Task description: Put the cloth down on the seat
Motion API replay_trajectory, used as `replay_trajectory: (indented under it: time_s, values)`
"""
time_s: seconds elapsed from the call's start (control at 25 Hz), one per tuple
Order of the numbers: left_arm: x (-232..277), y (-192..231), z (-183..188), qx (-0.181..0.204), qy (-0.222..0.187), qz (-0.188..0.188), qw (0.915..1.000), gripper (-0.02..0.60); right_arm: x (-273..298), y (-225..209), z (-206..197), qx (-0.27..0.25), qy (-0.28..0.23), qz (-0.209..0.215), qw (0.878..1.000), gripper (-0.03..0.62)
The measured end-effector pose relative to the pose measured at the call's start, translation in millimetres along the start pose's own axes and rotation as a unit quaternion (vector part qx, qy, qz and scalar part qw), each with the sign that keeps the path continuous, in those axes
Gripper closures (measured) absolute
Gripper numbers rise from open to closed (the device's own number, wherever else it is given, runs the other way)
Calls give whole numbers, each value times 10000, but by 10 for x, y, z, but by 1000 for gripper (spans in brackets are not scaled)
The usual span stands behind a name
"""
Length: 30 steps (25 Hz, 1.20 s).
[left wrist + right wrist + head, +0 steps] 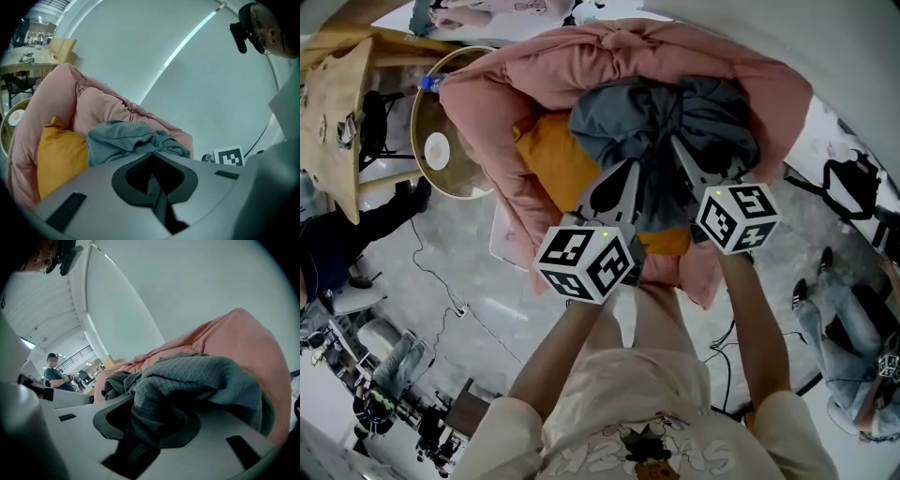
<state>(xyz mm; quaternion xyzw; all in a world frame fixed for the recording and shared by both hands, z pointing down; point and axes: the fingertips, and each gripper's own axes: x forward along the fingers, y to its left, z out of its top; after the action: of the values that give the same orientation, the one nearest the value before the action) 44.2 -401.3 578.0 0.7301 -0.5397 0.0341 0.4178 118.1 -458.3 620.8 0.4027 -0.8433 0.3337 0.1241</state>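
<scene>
1. Pale floor is surrounding the pink seat and its orange cushion.
2. On the seat the grey cloth is lying bunched.
3. The left hand-held gripper and right hand-held gripper are each clamping its folds.

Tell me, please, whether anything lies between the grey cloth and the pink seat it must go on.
Yes: an orange cushion lies in the pink seat, under the near and left parts of the grey cloth in the head view. Nothing else visible comes between cloth and seat.
</scene>
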Motion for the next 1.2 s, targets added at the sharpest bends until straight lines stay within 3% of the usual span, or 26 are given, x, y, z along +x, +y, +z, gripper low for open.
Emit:
replay_trajectory:
  time_s: [0.36, 0.52, 0.64, 0.8, 1.2]
  values:
    - [-186, -32, -51, 139, 89, -7, 9999, 589, 153, -61, -155, -148, 258, -363, 9989, 428]
    - [-314, -68, -82, 160, 88, 0, 9998, 589, 62, 8, -110, 85, 153, -108, 9998, 424]
    - [-431, -110, -98, 136, 90, -28, 9999, 589, -73, 84, -116, 203, 19, -43, 9998, 391]
    - [-547, -194, -105, 125, 78, -76, 9999, 589, -223, 151, -121, 124, 65, -286, 9995, 330]
    - [-864, -365, -38, 188, -18, -212, 9996, 589, -617, 190, -185, 182, 40, -531, 9984, 322]
